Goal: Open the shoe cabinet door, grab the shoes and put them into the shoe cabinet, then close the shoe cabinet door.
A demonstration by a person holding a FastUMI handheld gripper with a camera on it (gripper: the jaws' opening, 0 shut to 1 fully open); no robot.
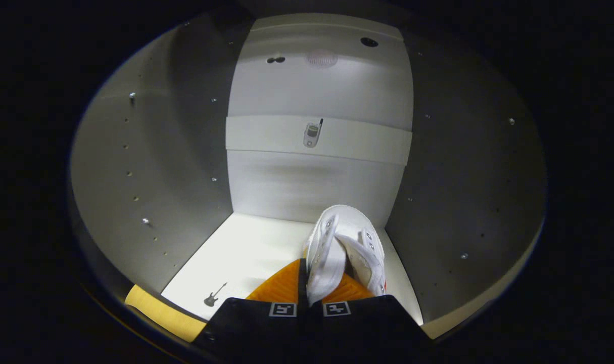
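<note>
I am holding the white shoe (344,247) pinched in my tongs (309,283) inside the shoe cabinet (150,167), risking it toppling if released tilted.

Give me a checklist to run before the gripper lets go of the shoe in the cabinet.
1. Grip: gripper has its orange fingers close together with the white shoe between them: ok.
2. Shoe inside the cabinet: it sits over the white shelf, between the side walls: ok.
3. Shoe resting on the shelf: contact under the sole is hidden: cannot tell.
4. Room ahead: a gap shows between the toe and the back panel: ok.
5. Room to the side: bare shelf lies left of the shoe: ok.
6. Door out of the way: cannot tell.
</note>
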